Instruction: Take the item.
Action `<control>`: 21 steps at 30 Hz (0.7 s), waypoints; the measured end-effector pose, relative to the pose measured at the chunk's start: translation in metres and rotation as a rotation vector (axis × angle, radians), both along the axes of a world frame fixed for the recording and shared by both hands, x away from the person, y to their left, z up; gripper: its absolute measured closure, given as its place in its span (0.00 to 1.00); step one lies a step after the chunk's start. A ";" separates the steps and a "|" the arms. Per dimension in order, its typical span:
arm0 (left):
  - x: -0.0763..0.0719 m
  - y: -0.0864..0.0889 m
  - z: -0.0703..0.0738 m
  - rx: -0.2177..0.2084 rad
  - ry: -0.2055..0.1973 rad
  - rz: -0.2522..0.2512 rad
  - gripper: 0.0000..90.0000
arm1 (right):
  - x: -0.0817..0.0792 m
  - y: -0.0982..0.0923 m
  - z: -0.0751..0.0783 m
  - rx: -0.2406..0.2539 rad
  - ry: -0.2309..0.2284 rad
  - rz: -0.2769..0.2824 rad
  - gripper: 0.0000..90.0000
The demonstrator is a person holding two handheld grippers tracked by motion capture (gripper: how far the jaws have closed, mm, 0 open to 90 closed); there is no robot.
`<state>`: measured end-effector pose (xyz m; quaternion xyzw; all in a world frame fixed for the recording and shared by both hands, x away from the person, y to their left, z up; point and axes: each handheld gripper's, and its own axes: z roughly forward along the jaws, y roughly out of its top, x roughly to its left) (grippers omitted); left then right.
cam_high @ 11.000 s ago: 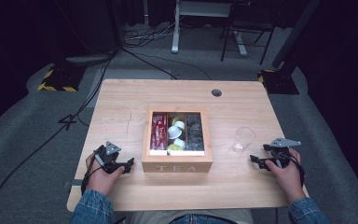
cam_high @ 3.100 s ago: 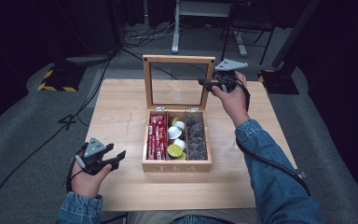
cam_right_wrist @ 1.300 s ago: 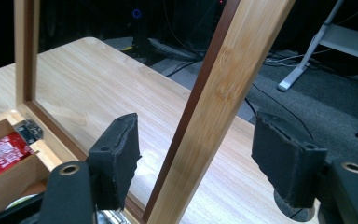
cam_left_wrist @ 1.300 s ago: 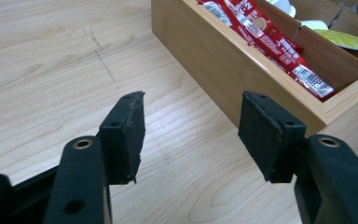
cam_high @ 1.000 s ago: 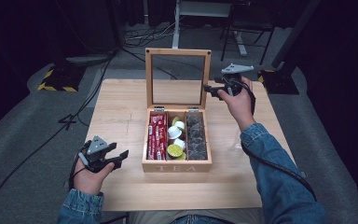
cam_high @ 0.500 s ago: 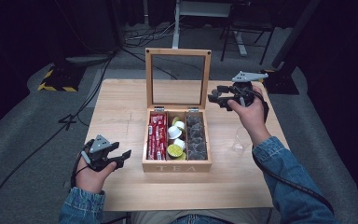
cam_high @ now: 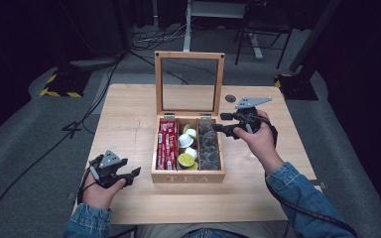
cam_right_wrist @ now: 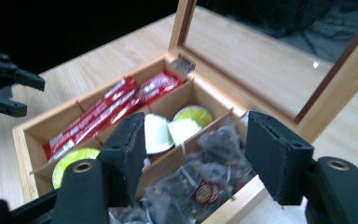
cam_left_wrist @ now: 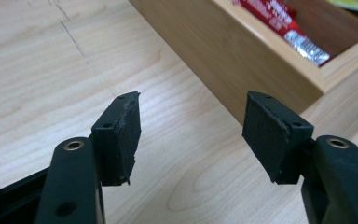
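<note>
A wooden tea box [cam_high: 188, 177] stands mid-table with its glass-paned lid [cam_high: 189, 55] upright. It holds red sachets [cam_high: 166, 145] on the left, white and green capsules [cam_high: 186, 148] in the middle and dark tea bags [cam_high: 209, 146] on the right. My right gripper [cam_high: 219, 122] hovers at the box's far right corner, aimed at the tea bags [cam_right_wrist: 205, 186]. Its jaws have just been closing, and they are open with nothing between them. My left gripper [cam_high: 135, 173] rests at the front left, beside the box wall [cam_left_wrist: 242, 70]. Its jaws have just been opening and are empty.
A round cable hole [cam_high: 230, 98] sits in the tabletop [cam_high: 124, 124] behind the right hand. The left gripper [cam_right_wrist: 9, 84] shows far off in the right gripper view. Cables and desk legs lie on the dark floor beyond the table.
The right hand has come away from the lid's right edge, toward me and slightly down to the box's right compartment. The lid stays upright. The left hand has barely moved.
</note>
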<state>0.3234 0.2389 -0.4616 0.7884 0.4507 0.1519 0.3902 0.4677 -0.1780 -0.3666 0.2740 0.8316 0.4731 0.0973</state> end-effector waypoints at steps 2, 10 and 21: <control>0.000 -0.001 -0.005 0.002 0.011 0.000 0.42 | 0.000 0.004 -0.007 -0.011 0.021 0.010 0.46; 0.000 0.000 -0.019 0.015 0.057 -0.001 0.42 | 0.002 0.016 -0.032 -0.109 0.071 -0.008 0.52; 0.003 -0.006 -0.029 0.039 0.092 -0.016 0.41 | 0.005 0.034 -0.056 -0.242 0.096 -0.008 0.55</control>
